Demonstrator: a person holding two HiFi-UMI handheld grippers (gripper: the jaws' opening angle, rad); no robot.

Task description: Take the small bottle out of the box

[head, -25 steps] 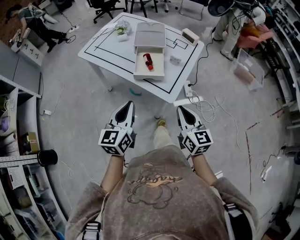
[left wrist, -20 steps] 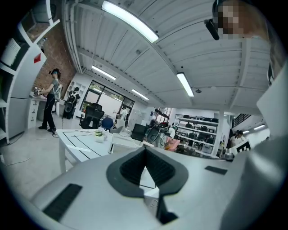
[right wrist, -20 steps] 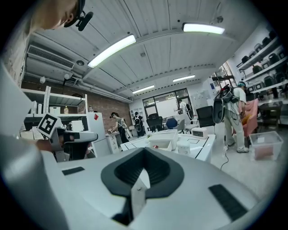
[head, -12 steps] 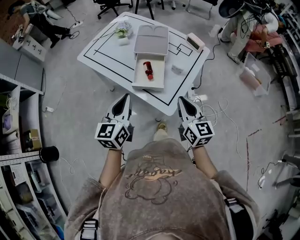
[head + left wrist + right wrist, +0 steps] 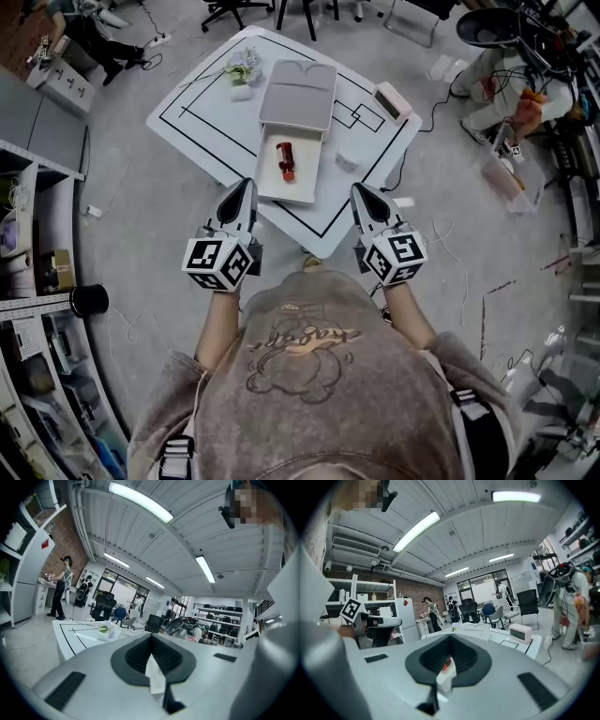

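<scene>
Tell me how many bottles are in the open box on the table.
1: the small red bottle lies in the lower half of the open box, on the white table. None appears hidden.

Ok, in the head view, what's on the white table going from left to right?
Potted plant → open box with the red bottle in it → small white object → white clock.

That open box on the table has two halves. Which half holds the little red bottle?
The pale box's near half: the small red bottle lies there, while the far half holds nothing.
</scene>
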